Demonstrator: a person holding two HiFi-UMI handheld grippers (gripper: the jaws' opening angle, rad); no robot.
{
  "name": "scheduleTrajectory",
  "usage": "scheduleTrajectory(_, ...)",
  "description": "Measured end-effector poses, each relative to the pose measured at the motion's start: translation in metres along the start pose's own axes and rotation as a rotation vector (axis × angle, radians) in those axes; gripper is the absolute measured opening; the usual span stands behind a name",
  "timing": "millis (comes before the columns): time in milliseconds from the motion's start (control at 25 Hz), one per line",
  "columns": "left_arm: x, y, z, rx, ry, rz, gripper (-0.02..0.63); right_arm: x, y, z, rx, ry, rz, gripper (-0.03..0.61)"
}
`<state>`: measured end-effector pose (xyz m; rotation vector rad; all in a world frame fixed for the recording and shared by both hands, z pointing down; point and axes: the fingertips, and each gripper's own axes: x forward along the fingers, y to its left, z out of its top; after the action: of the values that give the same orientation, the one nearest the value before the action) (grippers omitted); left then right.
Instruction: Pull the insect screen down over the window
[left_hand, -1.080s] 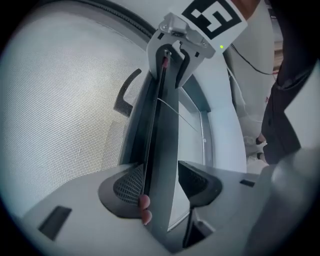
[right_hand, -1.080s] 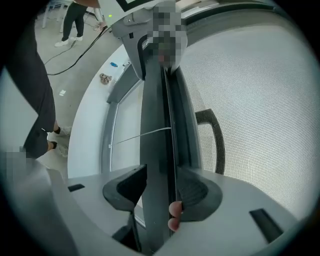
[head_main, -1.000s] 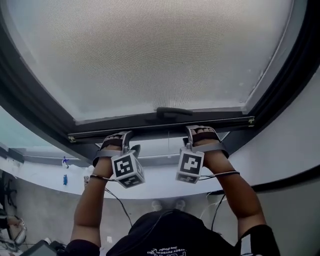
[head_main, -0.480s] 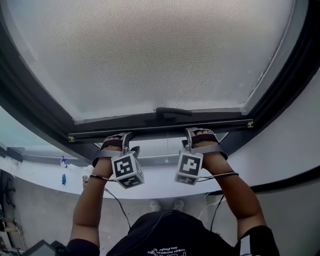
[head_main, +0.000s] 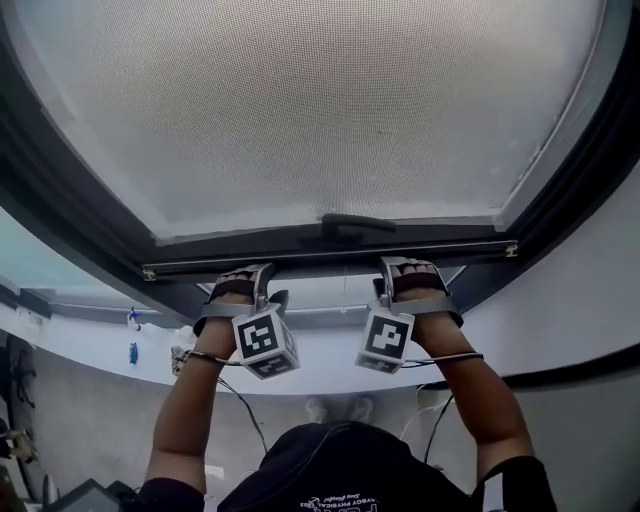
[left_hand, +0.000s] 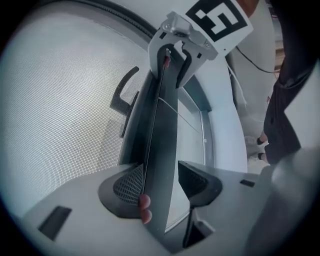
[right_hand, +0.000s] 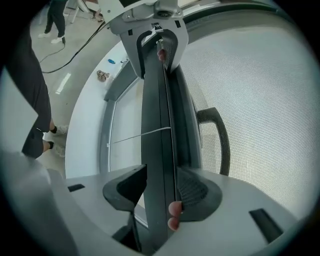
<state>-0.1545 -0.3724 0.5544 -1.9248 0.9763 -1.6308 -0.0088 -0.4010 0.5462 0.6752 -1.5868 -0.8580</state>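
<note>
Closest to you, below your dark top (head_main: 330, 465), both forearms reach up and away, each ending in a marker cube, the left one (head_main: 265, 340) and the right one (head_main: 387, 337) side by side but apart. Just past the cubes, your left gripper (left_hand: 161, 181) straddles the dark pull bar (head_main: 330, 256) at the insect screen's lower edge. Its jaws are clamped on the bar, and fingertips (left_hand: 144, 208) curl against the bar beside the left pad. Your right gripper (right_hand: 159, 189) grips the same bar further to the right, a pad pressed on each face, with fingertips (right_hand: 174, 215) showing at the right pad. A narrow strip of pale pane (head_main: 320, 293) shows on the near side of the bar, not covered by the mesh. At the bar's middle, between your two grippers, sits the dark handle (head_main: 352, 223). Beyond it the insect screen (head_main: 320, 100) fills the window, bounded by the dark window frame (head_main: 60, 205).

Compared with a second ago, very little differs. Both grippers hold the same spots on the bar with the same jaw spread. In the head view, the bar, handle and cubes all sit slightly lower and to the right together.
</note>
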Motion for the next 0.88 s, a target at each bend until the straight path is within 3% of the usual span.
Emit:
scheduleTrajectory(200,0.004,0.006,-0.001,0.002,0.019,0.031,0.215,0.003,-0.005,0.001,0.017,-0.018,0.023,0.187)
scheduleTrajectory(320,0.004,0.008,0.000,-0.035,0.009,0.027,0.209,0.002,-0.011,0.002,0.043,-0.048,0.017,0.131)
scheduleTrajectory(480,0.006,0.007,-0.001,-0.053,0.022,0.027,0.209,0.002,-0.011,0.000,0.013,-0.030,0.022,0.132)
scheduleTrajectory(880,0.005,0.008,-0.002,-0.013,0.068,0.010,0.209,0.001,-0.012,-0.001,-0.017,-0.060,0.036,0.132)
